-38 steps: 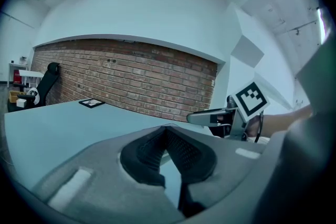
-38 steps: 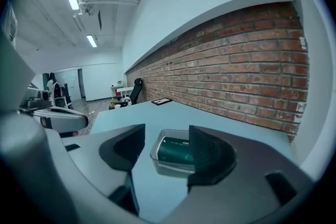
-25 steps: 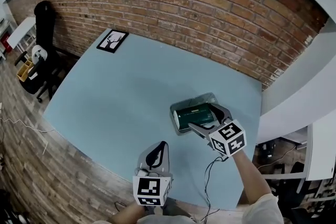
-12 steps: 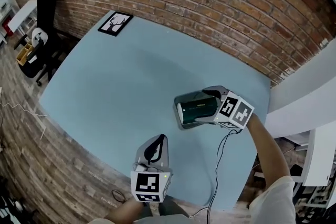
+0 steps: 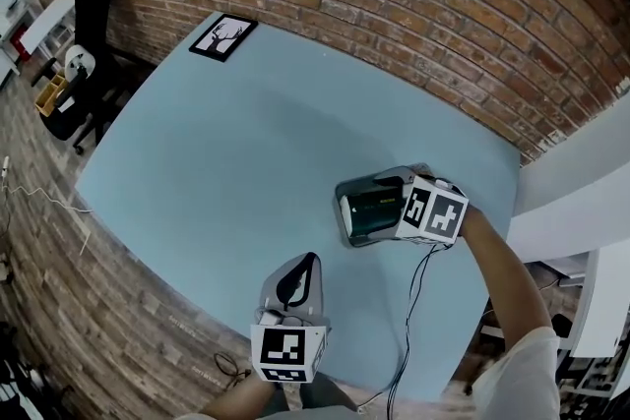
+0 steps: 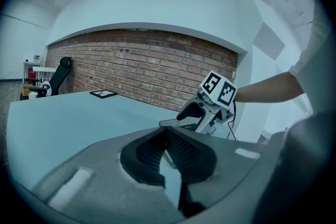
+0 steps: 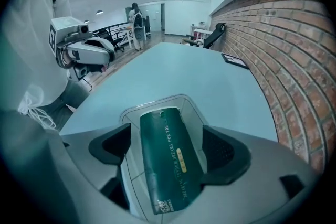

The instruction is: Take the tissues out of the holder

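A dark green tissue pack (image 5: 372, 208) lies in a clear holder (image 5: 346, 216) on the light blue table (image 5: 226, 162), right of middle. My right gripper (image 5: 382, 209) reaches in from the right, open, with one jaw on each side of the pack. In the right gripper view the tissue pack (image 7: 169, 157) runs lengthwise between the pads (image 7: 226, 153), with a gap at the left pad, and the holder's rim (image 7: 181, 98) shows beyond. My left gripper (image 5: 307, 261) hangs shut and empty near the table's front edge, apart from the holder. Its tips (image 6: 167, 132) meet.
A framed black-and-white picture (image 5: 223, 36) lies at the table's far left corner. A brick wall (image 5: 413, 5) runs along the far side. A black chair (image 5: 87, 30) stands off the left edge. A cable (image 5: 409, 310) trails from my right gripper.
My right gripper has swung from the holder's near side round to its right side and now straddles the pack. The left gripper has hardly moved.
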A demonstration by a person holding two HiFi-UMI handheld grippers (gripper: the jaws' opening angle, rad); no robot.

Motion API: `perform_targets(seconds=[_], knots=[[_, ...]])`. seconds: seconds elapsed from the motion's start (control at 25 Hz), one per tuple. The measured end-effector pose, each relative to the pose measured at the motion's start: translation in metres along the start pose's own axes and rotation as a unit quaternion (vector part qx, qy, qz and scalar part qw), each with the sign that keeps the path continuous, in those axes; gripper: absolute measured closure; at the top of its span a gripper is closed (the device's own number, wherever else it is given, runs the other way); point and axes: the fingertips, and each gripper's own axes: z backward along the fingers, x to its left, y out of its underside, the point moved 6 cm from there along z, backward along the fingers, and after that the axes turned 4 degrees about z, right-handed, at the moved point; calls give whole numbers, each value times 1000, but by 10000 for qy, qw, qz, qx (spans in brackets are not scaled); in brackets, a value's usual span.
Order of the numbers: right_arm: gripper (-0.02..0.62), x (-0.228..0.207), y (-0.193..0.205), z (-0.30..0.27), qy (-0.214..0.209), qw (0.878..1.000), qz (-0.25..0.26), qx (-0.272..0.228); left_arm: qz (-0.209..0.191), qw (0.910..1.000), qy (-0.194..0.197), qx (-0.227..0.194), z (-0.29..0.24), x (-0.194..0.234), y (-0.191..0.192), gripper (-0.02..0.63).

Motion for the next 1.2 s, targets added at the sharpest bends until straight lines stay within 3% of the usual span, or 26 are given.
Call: perform_targets(seconds=[0.72,1.2], knots=[[172,-1,8,-38,-654,9934,482,805,56,9997,-199,109,-9,15,7,598],[195,2,12,-46,-626,9905,663,1032,131,9996,-210,138,-8,19,11,598]])
